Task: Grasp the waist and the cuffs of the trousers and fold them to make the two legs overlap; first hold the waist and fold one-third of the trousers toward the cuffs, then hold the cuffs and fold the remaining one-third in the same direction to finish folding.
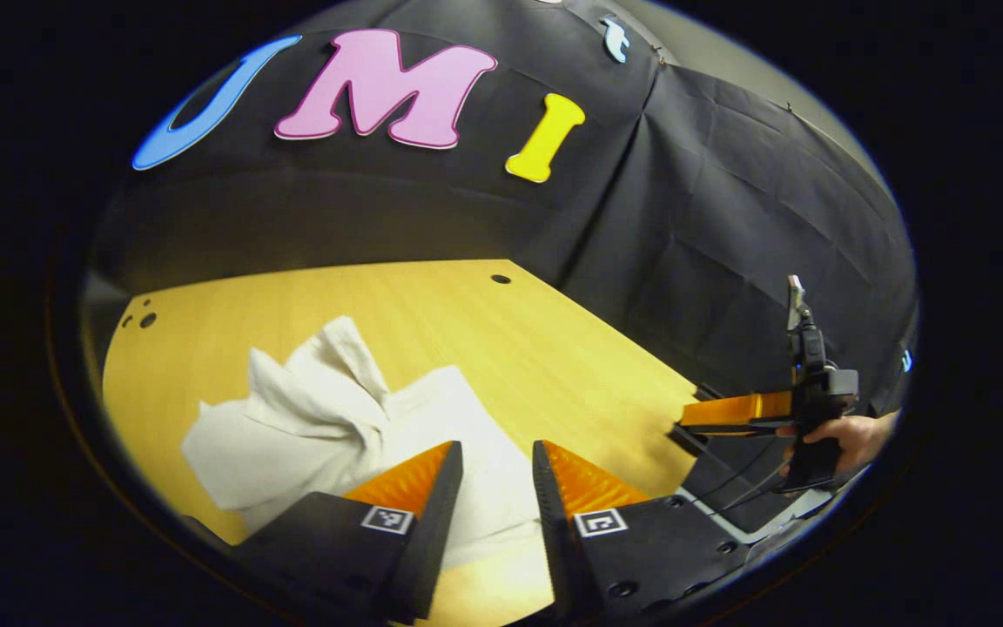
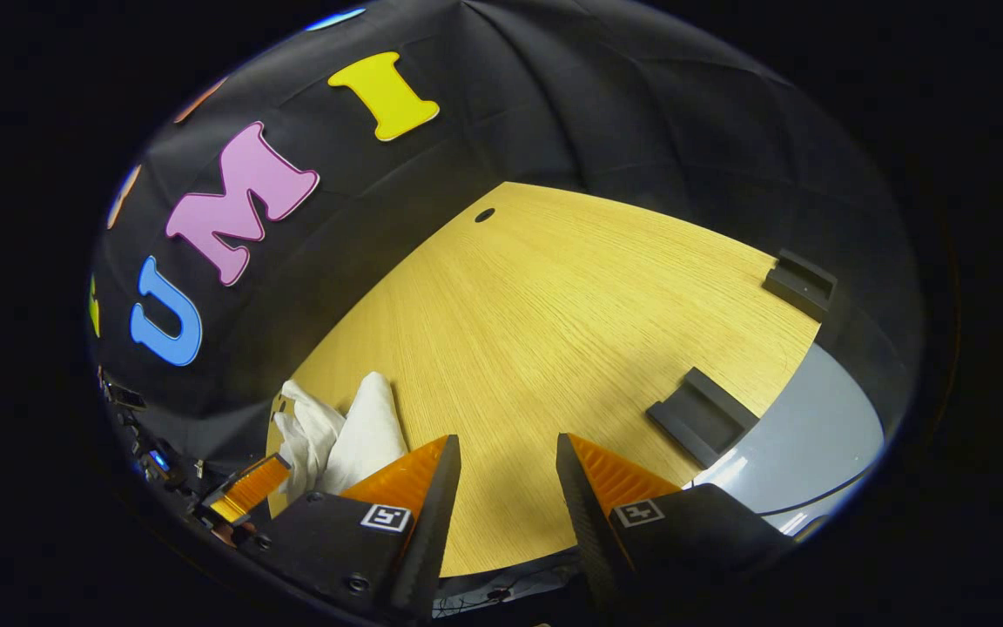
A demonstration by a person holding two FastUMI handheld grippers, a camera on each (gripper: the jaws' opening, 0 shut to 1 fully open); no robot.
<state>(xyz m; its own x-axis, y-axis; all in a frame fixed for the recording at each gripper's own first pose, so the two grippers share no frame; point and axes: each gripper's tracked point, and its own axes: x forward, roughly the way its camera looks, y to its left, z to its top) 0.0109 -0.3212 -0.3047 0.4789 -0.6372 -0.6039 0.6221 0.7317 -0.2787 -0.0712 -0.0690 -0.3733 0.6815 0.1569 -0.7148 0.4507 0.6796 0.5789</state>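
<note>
Both my left gripper and right gripper gape, empty, above crumpled, soft white trousers on the wood-grain table.

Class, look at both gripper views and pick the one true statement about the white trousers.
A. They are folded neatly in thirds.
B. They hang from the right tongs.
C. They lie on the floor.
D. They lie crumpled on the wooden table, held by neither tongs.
D: the white cloth trousers lie bunched on the yellow wooden table, while the left tongs and right tongs stand open and empty.
</note>
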